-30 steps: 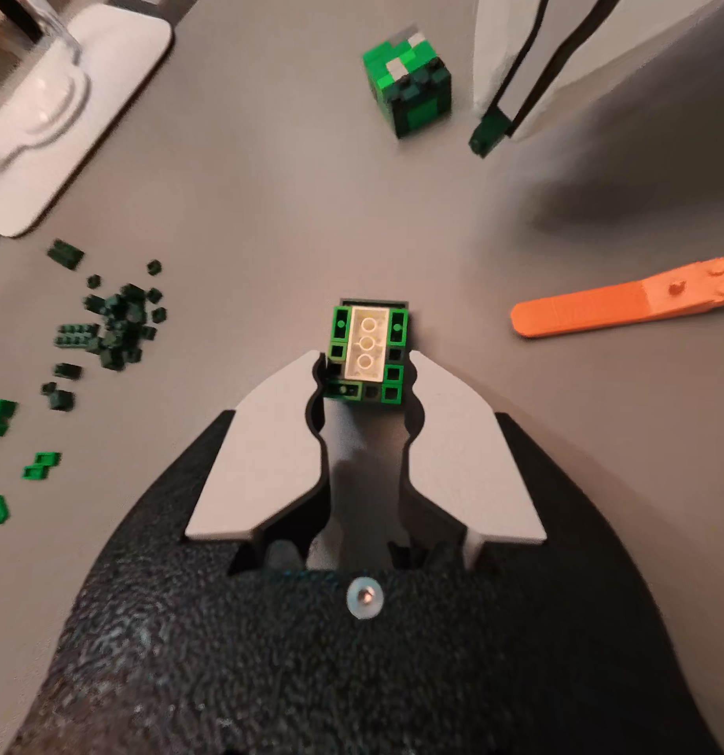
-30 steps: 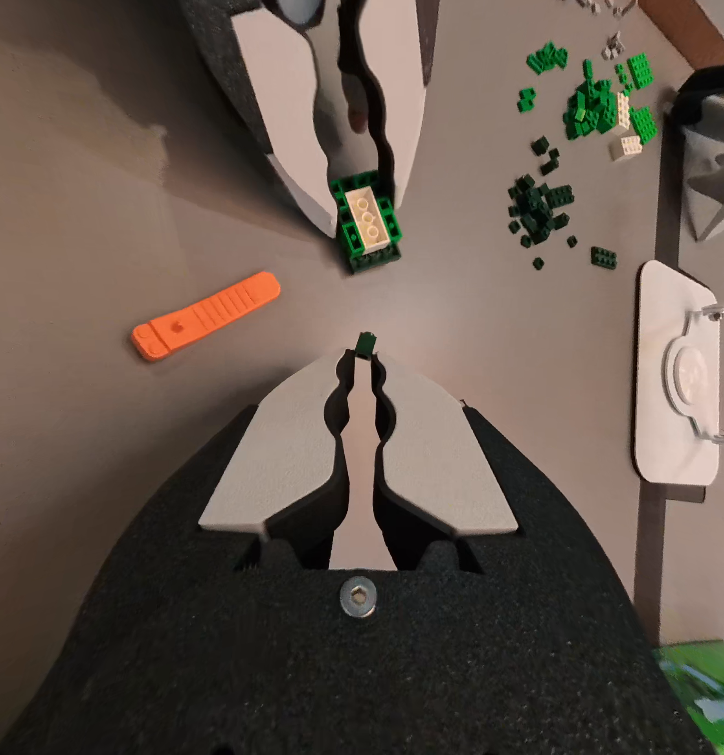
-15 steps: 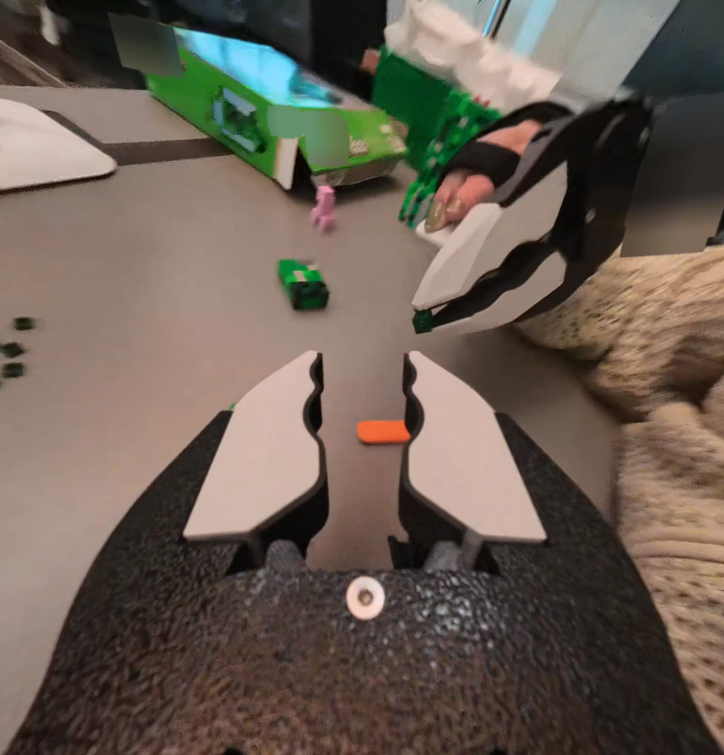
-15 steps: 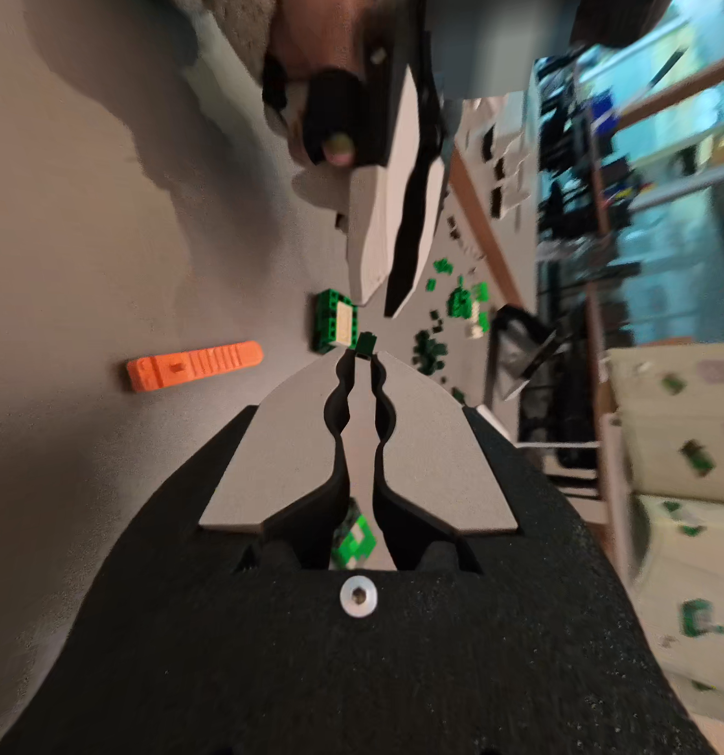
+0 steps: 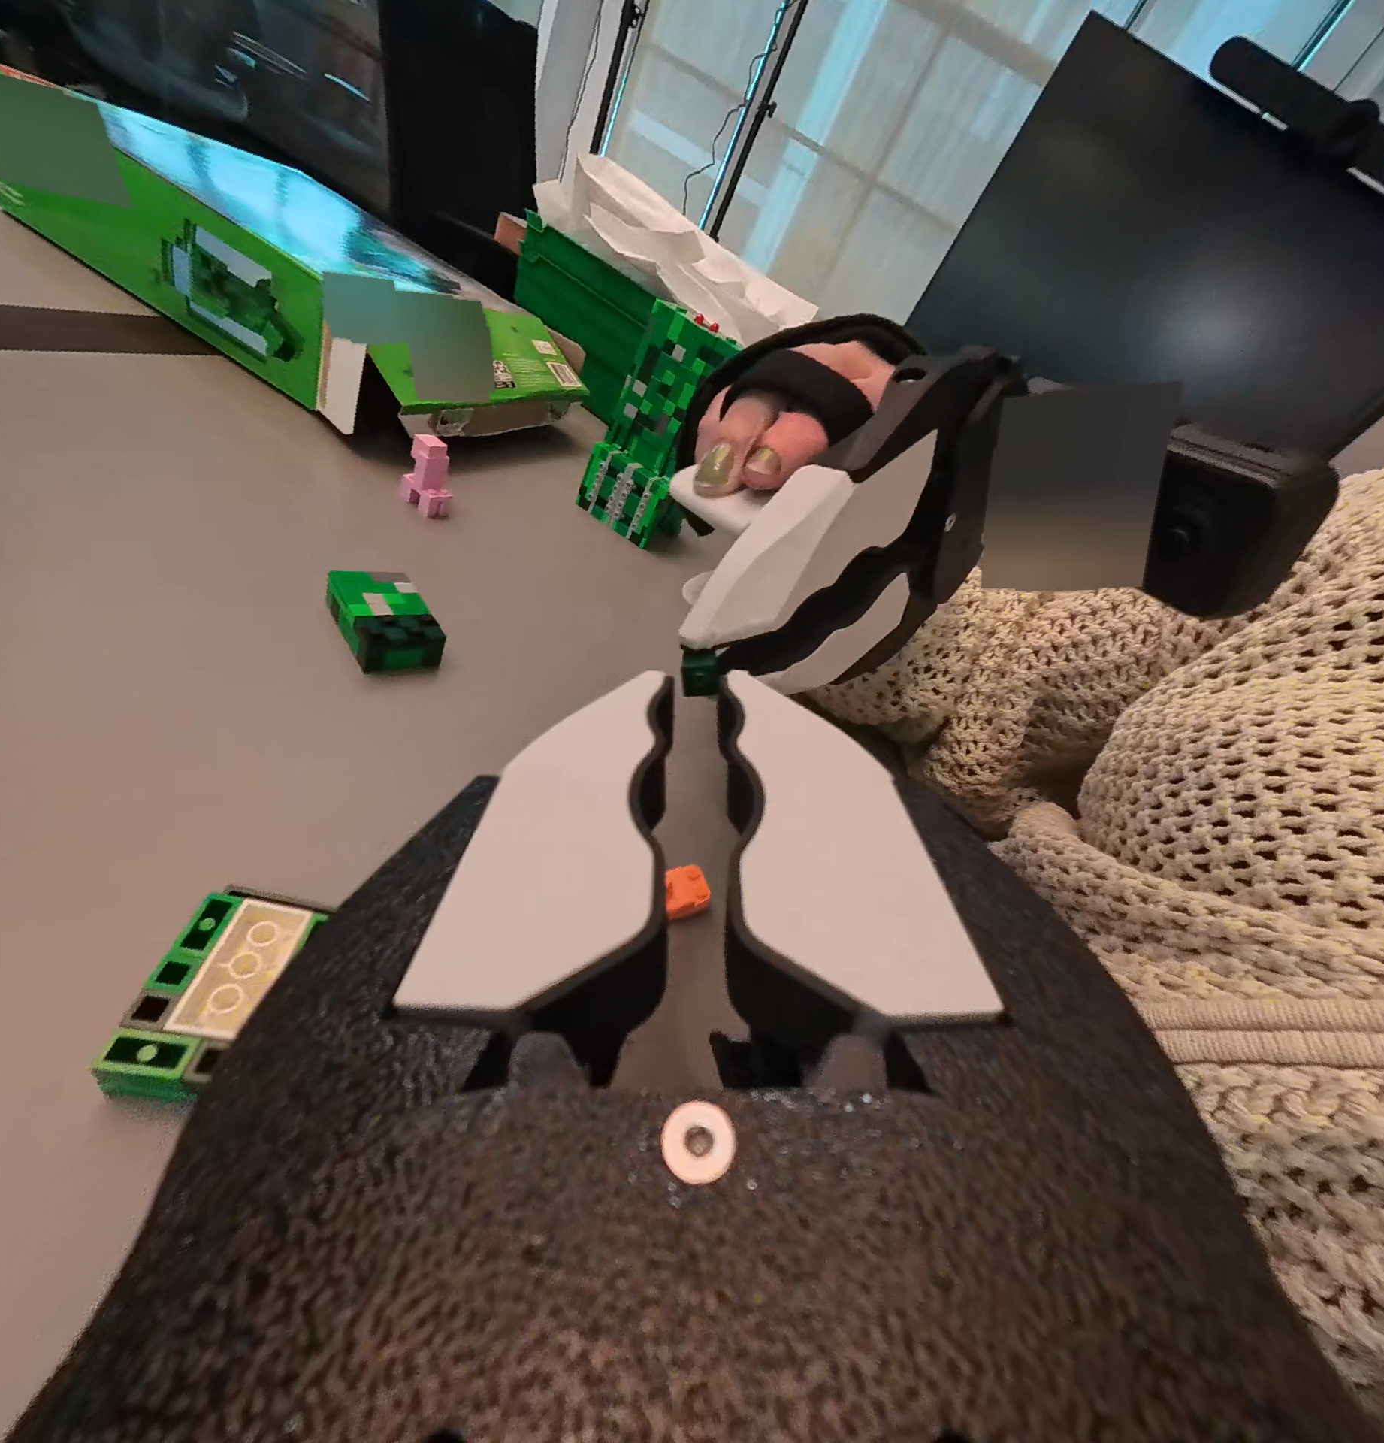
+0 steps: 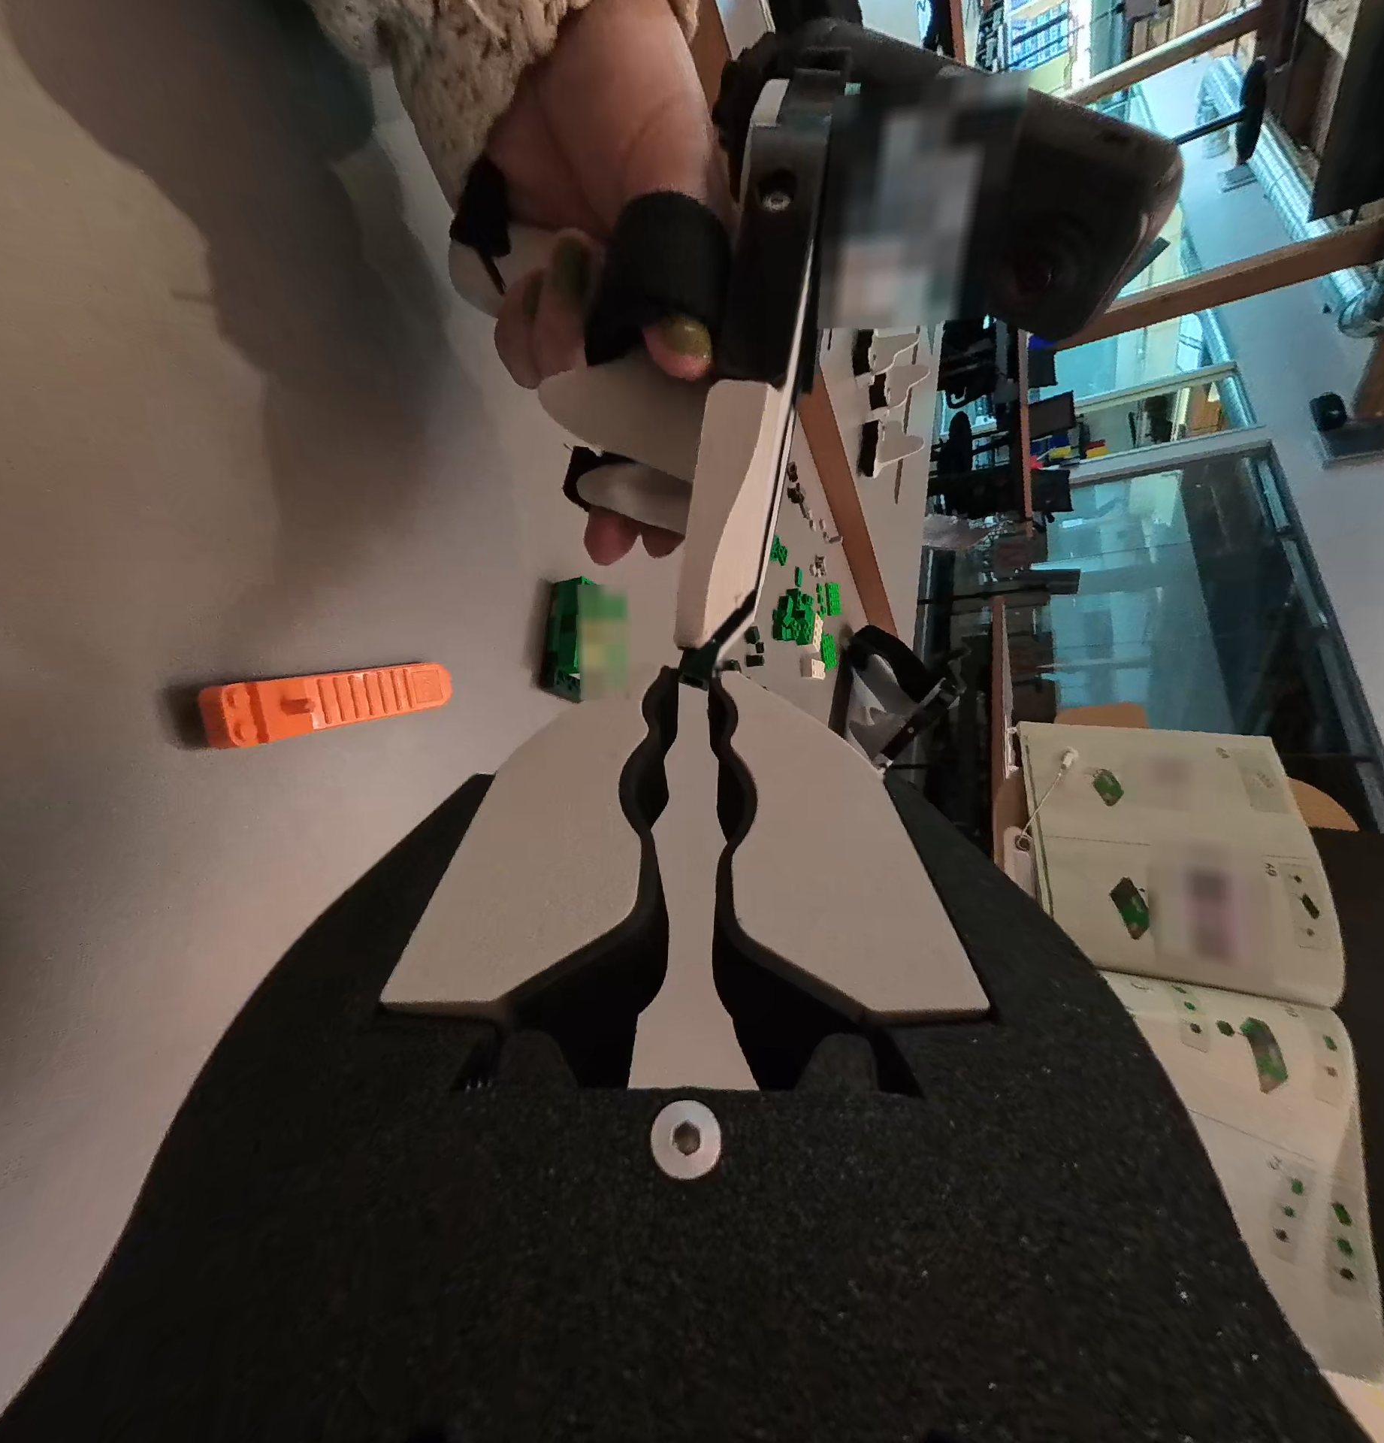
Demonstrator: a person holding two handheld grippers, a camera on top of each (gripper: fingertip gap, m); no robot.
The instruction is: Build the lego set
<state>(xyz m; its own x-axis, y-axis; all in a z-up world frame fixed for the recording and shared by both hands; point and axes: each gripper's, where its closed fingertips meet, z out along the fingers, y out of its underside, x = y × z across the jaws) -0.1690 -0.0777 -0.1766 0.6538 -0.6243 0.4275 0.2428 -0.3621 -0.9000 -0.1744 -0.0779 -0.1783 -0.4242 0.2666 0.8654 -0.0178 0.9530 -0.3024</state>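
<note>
Right gripper pinching dark green brick, left gripper parted at its 12 o'clock, orange separator at 9 o'clock.

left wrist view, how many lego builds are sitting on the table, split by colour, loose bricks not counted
green builds: 3 - the flat green and cream block, the small green cube, the tall green figure
pink builds: 1 - the pink pig
total: 4
</note>
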